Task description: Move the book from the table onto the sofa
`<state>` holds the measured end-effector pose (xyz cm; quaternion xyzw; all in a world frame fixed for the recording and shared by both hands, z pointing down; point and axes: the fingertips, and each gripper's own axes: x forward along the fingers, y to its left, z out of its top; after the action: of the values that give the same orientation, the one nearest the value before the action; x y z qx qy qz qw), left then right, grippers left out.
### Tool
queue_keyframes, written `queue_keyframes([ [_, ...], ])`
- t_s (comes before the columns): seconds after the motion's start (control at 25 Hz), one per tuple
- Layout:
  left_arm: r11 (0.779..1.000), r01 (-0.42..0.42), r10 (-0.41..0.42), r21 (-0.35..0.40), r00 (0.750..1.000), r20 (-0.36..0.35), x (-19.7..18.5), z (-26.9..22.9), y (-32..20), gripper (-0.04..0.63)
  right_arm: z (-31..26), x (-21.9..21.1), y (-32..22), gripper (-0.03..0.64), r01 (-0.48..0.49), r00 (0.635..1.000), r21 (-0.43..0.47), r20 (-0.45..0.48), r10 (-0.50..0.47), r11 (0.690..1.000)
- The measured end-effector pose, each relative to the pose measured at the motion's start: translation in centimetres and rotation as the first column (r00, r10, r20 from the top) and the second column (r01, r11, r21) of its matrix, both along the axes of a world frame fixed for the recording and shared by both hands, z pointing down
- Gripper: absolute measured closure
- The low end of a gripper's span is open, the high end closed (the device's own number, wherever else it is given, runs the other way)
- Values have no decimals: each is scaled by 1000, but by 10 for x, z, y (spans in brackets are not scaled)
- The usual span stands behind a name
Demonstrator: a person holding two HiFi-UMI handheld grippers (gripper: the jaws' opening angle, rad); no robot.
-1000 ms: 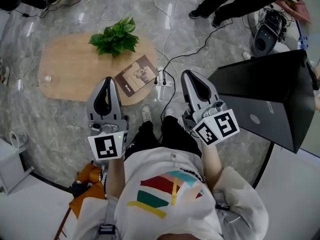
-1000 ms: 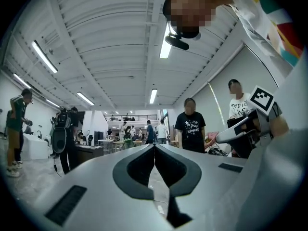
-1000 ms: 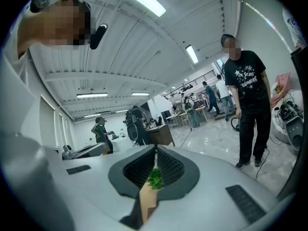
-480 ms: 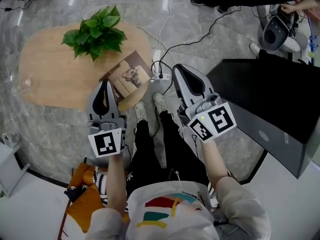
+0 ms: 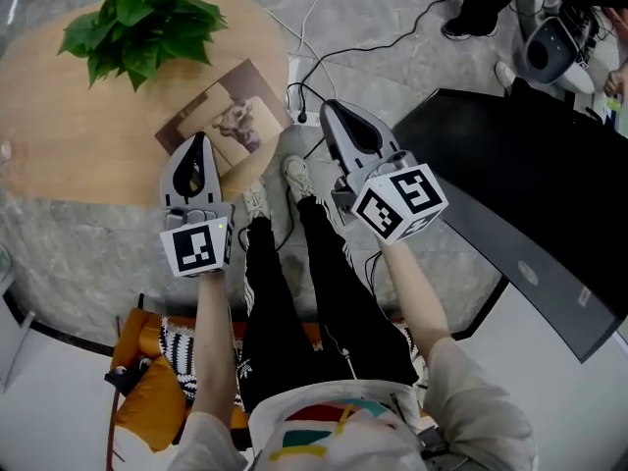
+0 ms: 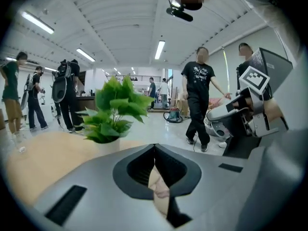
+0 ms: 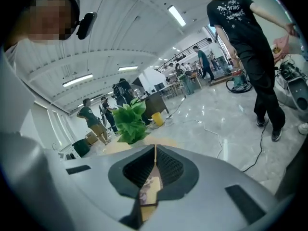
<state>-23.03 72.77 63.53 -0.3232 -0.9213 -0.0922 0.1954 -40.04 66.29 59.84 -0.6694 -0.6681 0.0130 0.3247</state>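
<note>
My left gripper (image 5: 197,138) is clenched: in the left gripper view the jaw tips meet, with nothing gripped between them. My right gripper (image 5: 330,107) is likewise clenched and empty.

Each gripper carries a cube with black-and-white square markers. These are patterns, not text.

The book (image 5: 228,126) lies flat on the wooden table (image 5: 59,155), at the edge nearest me, beside the potted plant (image 5: 137,18). In the head view the left gripper's tip overlaps the book's near edge. Contact cannot be confirmed. The right gripper is beside the table, over the grey floor and the cables (image 5: 324,57).

The book's cover shows a pale picture and a dark band. Any print on it is too small to read.

Only the head view shows the whole book and the black panel (image 5: 530,194) to my right. The gripper views show only a sliver of the book (image 6: 156,186) in the opening behind the jaws. They add the people standing in the hall and the ceiling lights. One standing person's black shirt (image 7: 238,18) bears white print, which is not legible.
</note>
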Motion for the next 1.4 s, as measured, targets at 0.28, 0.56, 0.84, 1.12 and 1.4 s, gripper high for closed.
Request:
queue_keyframes([
  [0.28, 986, 21, -7, 165, 997, -83, -3, 66, -5, 588, 45, 10, 1, 601, 30, 998, 23, -62, -28, 999],
  [0.56, 959, 34, 23, 280, 980, -196, 1, 118, -18, 588, 81, 27, 3, 597, 107, 976, 31, -193, -100, 994],
  [0.84, 955, 21, 68, 296, 956, -287, 7, 134, -23, 588, 94, 20, -3, 580, 68, 977, 65, -209, -53, 996],
  [1.12, 951, 4, 89, 308, 954, -286, 2, 134, -25, 588, 104, 26, 3, 374, 120, 957, 62, -272, -99, 991],
  [1.4, 944, -44, 141, 327, 950, -280, -14, 135, -41, 588, 148, 36, -7, 293, 194, 916, 150, -381, -125, 969],
])
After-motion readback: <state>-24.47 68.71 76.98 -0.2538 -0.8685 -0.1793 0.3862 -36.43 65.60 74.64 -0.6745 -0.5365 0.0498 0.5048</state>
